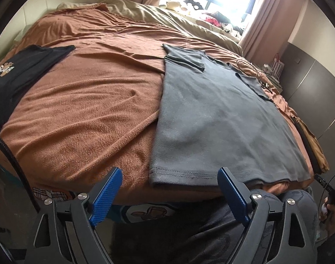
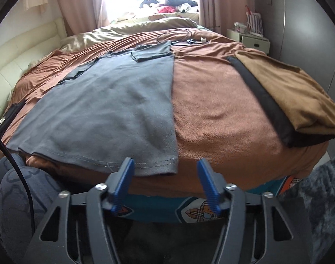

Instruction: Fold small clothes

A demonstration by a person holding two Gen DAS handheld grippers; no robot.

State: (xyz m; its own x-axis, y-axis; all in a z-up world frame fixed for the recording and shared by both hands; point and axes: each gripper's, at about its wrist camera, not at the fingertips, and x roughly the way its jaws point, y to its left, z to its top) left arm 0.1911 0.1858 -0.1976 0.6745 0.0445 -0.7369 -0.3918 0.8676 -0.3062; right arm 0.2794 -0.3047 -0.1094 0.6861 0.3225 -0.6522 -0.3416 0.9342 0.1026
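Note:
A grey T-shirt (image 1: 215, 114) lies flat on the brown blanket (image 1: 84, 110) of a bed, both sleeves folded in over its body and its hem at the near edge. My left gripper (image 1: 169, 176) hangs open at the hem's left corner, blue pads wide apart and the hem's edge in the gap, untouched. In the right wrist view the same T-shirt (image 2: 106, 105) spreads left of centre. My right gripper (image 2: 165, 165) is open at the hem's right corner, its left finger (image 2: 123, 182) over the hem. Neither gripper holds cloth.
A black garment with a bear print (image 1: 18, 74) lies at the bed's left. Folded tan and black clothes (image 2: 284, 96) are stacked at the right. Cables and a phone (image 2: 189, 40) lie beyond the shirt. The person's patterned knees (image 2: 18, 189) stand against the bed's edge.

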